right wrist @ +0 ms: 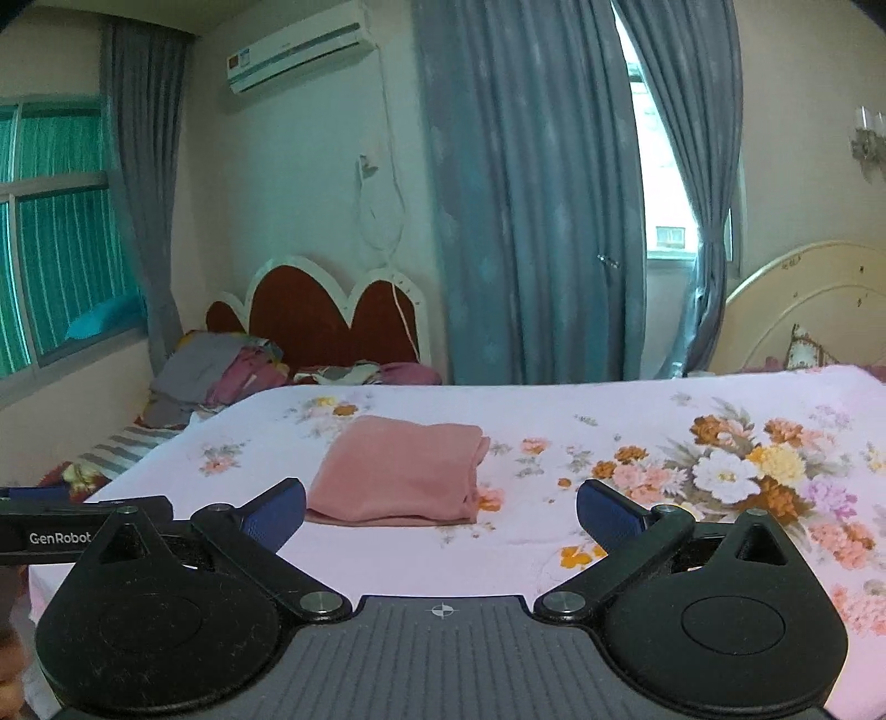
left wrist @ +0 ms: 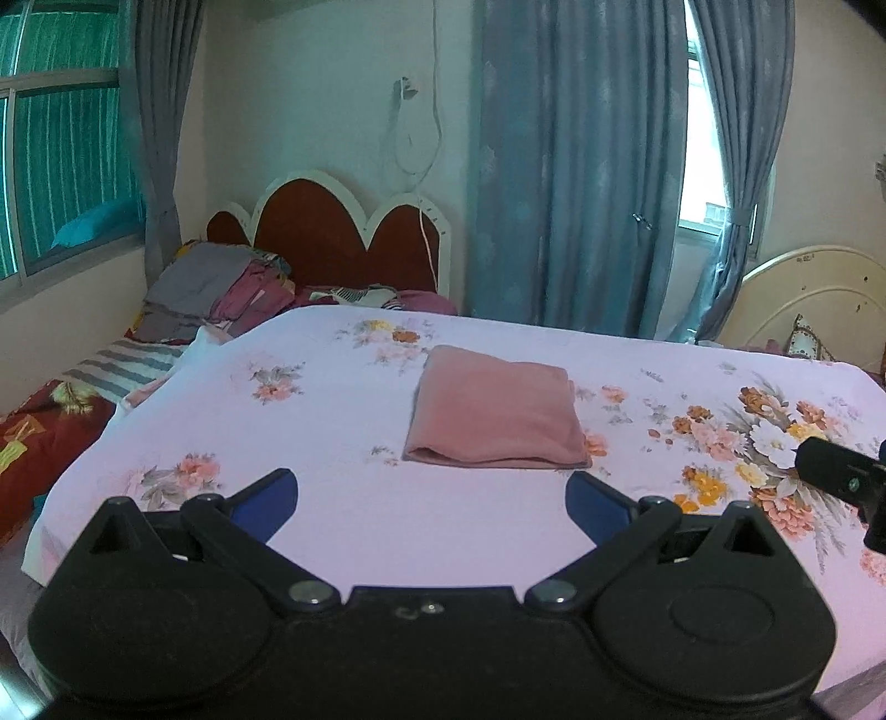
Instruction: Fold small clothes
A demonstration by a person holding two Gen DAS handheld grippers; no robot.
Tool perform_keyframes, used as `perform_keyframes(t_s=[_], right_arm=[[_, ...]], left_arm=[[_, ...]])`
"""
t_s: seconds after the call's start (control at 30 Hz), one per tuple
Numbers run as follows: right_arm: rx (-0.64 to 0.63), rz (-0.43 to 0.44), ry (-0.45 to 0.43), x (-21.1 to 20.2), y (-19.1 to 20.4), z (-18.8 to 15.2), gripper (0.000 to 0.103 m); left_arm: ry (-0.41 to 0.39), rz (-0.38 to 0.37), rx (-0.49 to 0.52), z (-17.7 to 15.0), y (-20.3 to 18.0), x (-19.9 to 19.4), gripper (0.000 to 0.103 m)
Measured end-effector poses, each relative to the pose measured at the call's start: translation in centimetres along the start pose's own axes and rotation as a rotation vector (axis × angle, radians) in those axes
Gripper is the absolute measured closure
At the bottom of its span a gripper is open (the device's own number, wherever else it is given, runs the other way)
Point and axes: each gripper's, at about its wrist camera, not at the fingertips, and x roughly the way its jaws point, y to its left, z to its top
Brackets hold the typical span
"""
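A pink cloth (left wrist: 493,415) lies folded into a neat rectangle on the floral pink bedsheet (left wrist: 332,399). It also shows in the right wrist view (right wrist: 396,473). My left gripper (left wrist: 432,498) is open and empty, held just short of the cloth's near edge. My right gripper (right wrist: 441,512) is open and empty, with the cloth ahead and left of centre. The right gripper's body shows at the right edge of the left wrist view (left wrist: 841,476). The left gripper's body shows at the left edge of the right wrist view (right wrist: 61,531).
A pile of clothes (left wrist: 216,288) lies on a second bed with a red headboard (left wrist: 332,232) at the far left. Blue curtains (left wrist: 576,166) hang behind. A cream headboard (left wrist: 814,299) stands at the right. An air conditioner (right wrist: 302,47) hangs on the wall.
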Motion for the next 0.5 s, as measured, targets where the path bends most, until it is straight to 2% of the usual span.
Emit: perform_keyframes(t_s=[0.5], right_arm=[[0.010, 0.012, 0.002, 0.19, -0.48, -0.18, 0.000]], left_arm=[[-0.015, 0.032, 0.010, 0.06, 0.08, -0.58, 0.000]])
